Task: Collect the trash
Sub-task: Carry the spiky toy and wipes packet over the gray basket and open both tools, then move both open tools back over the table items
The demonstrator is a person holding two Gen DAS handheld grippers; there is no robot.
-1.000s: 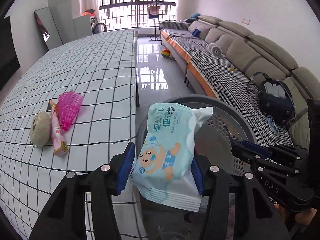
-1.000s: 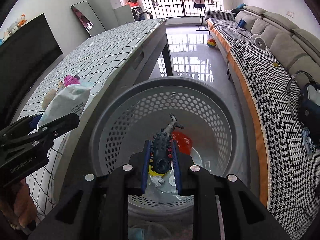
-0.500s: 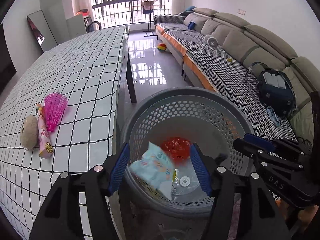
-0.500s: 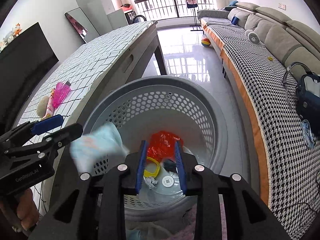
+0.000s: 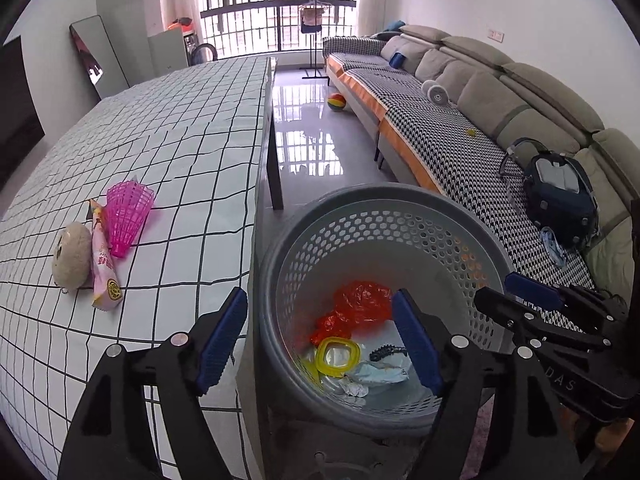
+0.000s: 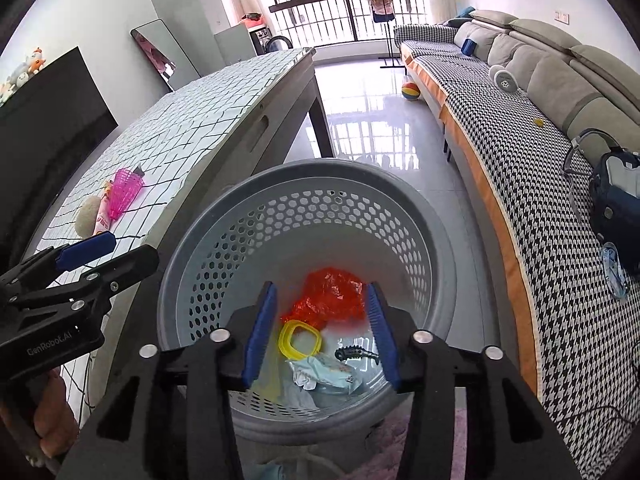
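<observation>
One view shows stuffed toys [image 6: 24, 72].

Home living room, long grey sofa [image 5: 500, 92], tiled floor [image 5: 312, 136], barred balcony window [image 5: 276, 4] with hanging laundry

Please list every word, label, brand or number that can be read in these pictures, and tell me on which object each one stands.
"GenRobot.AI": on the body of the left gripper, seen in the right wrist view.
"DAS": on the body of the right gripper, seen in the left wrist view; the marking may continue out of sight.
Print on the pink snack packet on the table: too blurred to read.
Print on the wipes packet in the basket: too small to read.
</observation>
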